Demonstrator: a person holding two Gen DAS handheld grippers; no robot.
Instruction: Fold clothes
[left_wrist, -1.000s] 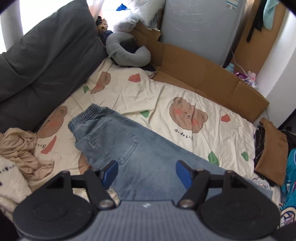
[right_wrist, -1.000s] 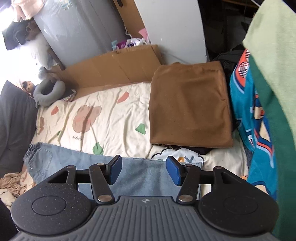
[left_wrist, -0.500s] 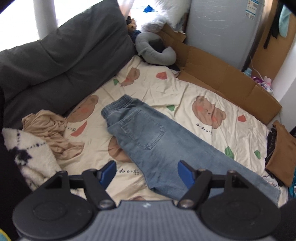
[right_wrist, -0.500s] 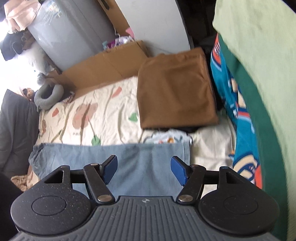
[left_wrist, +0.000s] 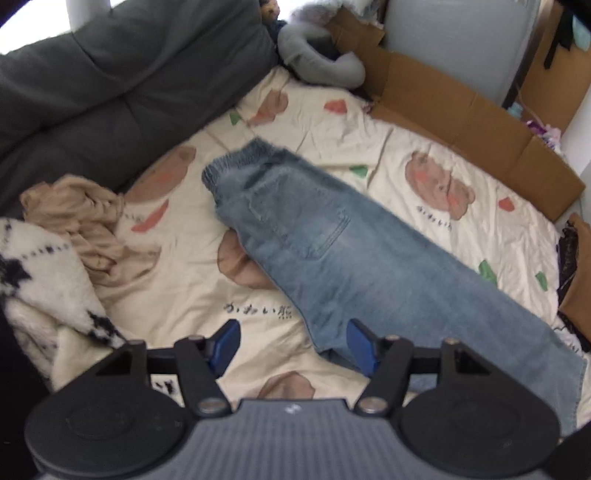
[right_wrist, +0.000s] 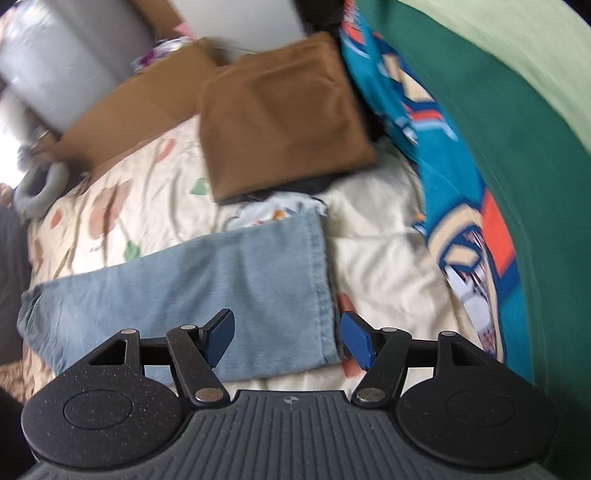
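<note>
My left tool (left_wrist: 293, 347) hangs over the bed's bear-print sheet (left_wrist: 177, 306), its jaws closing on nothing, the jeans (left_wrist: 332, 251) lying flat just beyond. My right tool (right_wrist: 287, 338) gapes empty over the jeans' hem (pads not touching). Farther off lies a folded brown garment (right_wrist: 280, 118).

Jeans (left_wrist: 332, 236) flat on bedsheet (left_wrist: 177, 295), slightly blurred.

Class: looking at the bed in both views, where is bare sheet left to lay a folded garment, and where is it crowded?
Bare sheet lies between jeans and cardboard. Crowded: beige cloth and fleece by the cushion; brown stack at the hem end.
</note>
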